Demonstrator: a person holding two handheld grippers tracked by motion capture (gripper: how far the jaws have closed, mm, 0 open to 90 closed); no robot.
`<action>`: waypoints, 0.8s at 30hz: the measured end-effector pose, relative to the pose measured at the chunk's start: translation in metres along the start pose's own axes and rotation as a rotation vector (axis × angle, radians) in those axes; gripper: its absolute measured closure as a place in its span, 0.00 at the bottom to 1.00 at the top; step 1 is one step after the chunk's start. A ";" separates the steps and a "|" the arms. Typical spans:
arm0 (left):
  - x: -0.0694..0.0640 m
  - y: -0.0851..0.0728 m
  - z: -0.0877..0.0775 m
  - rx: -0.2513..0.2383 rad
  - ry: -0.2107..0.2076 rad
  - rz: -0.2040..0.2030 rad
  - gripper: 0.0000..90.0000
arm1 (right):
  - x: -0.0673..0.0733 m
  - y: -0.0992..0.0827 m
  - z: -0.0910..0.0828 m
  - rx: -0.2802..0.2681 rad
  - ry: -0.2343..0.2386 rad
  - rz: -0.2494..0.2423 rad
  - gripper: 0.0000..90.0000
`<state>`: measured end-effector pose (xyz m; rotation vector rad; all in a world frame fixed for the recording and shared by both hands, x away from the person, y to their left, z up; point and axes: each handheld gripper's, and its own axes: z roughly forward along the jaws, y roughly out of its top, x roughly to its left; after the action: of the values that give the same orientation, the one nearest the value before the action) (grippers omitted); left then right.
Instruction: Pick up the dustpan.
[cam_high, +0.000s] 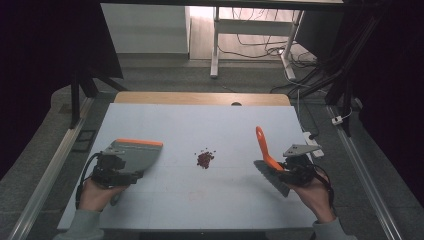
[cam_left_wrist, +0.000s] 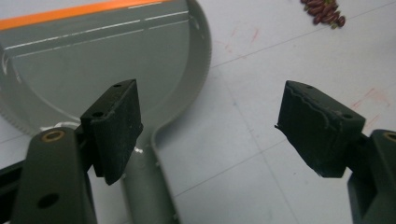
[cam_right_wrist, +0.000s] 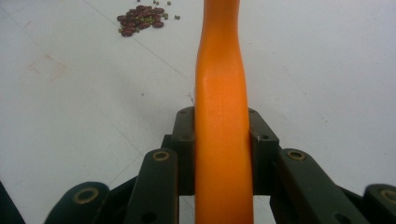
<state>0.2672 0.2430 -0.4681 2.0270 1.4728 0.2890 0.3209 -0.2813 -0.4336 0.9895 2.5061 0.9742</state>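
Orange-handled grey brush (cam_high: 270, 167) lay at four o'clock on the pale table (cam_high: 200, 125) in the high view, handle pointing to twelve, clenched by the right gripper (cam_high: 289, 172). One grey plastic dustpan with an orange lip (cam_high: 135, 152) sat at eight o'clock, and one heap of red beans (cam_high: 205, 159) lay between them with bare tabletop all around.

In the left gripper view, the left gripper (cam_left_wrist: 205, 126) stood released, jaws wide, above the dustpan's (cam_left_wrist: 102, 60) handle; beans (cam_left_wrist: 327, 11) lay at one o'clock.

In the right gripper view, both pads (cam_right_wrist: 184, 140) squeezed the brush handle (cam_right_wrist: 222, 130), running six to twelve; beans (cam_right_wrist: 140, 21) lay at eleven.
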 end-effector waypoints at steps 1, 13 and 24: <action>0.002 -0.001 -0.001 0.002 0.002 -0.004 0.24 | 0.000 0.000 0.000 0.002 -0.003 0.001 0.79; 0.020 -0.007 -0.013 0.025 0.002 -0.034 0.23 | -0.002 0.000 0.000 0.005 -0.017 0.007 0.79; 0.027 -0.010 -0.013 0.060 0.003 -0.064 0.21 | 0.002 0.001 0.004 0.017 -0.010 -0.004 0.79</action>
<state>0.2623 0.2744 -0.4686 2.0225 1.5626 0.2239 0.3215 -0.2770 -0.4358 0.9915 2.5110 0.9464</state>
